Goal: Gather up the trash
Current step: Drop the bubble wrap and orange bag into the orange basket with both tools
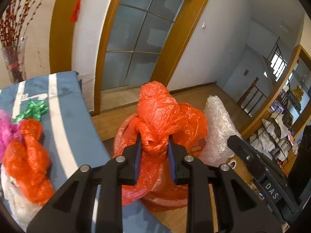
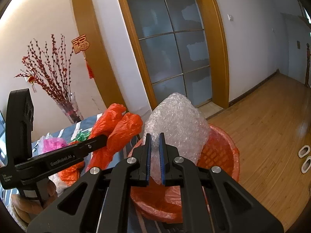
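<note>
My left gripper (image 1: 154, 145) is shut on a knotted orange plastic bag (image 1: 163, 112) and holds it above the red bin (image 1: 124, 134), which has an orange liner. My right gripper (image 2: 155, 151) is shut on a wad of clear bubble wrap (image 2: 178, 124) and holds it over the same bin (image 2: 221, 153). The bubble wrap also shows in the left wrist view (image 1: 219, 120). The held orange bag shows in the right wrist view (image 2: 120, 130). More trash lies on the blue striped table (image 1: 68, 120): an orange bag (image 1: 29, 159), pink plastic (image 1: 5, 128), green foil (image 1: 33, 110) and white plastic (image 1: 17, 198).
The bin stands on a wooden floor (image 2: 272, 128) beside the table edge. A glass vase with red branches (image 2: 68, 108) stands at the table's far end. A frosted glass door (image 2: 175, 48) is behind. Shelves with goods (image 1: 278, 134) are at right. White slippers (image 2: 305, 157) lie on the floor.
</note>
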`<action>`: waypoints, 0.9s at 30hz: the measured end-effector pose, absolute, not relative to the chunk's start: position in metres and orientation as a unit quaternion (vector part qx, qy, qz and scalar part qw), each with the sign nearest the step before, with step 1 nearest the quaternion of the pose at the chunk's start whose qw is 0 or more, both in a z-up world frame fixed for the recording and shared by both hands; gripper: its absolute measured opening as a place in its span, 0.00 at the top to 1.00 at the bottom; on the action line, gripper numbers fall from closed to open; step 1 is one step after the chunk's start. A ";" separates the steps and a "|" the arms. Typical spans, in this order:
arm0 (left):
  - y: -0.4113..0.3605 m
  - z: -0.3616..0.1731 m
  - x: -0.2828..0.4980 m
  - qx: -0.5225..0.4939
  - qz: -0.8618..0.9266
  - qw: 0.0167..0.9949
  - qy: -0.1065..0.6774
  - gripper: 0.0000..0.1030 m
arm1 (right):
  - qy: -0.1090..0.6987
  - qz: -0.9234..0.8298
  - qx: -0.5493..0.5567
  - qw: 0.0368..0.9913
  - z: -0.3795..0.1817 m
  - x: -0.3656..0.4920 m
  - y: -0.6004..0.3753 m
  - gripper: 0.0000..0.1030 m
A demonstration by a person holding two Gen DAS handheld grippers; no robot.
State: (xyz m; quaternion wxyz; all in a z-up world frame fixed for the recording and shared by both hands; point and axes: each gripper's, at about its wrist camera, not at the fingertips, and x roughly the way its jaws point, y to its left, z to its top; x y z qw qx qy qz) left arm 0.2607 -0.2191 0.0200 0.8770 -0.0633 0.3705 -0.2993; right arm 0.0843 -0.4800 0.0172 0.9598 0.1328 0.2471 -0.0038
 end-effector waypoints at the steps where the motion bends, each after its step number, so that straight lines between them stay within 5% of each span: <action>1: -0.223 0.019 0.262 -0.063 -0.302 0.876 0.371 0.76 | 0.247 -0.005 0.135 0.960 0.016 0.085 -0.483 0.92; 17: -0.265 -0.012 0.279 -0.060 -0.315 0.858 0.401 0.70 | 0.251 -0.008 0.181 0.951 -0.002 0.095 -0.520 0.91; 27: -0.258 -0.027 0.280 -0.057 -0.301 0.855 0.418 0.51 | 0.246 -0.025 0.194 0.949 -0.007 0.086 -0.526 0.60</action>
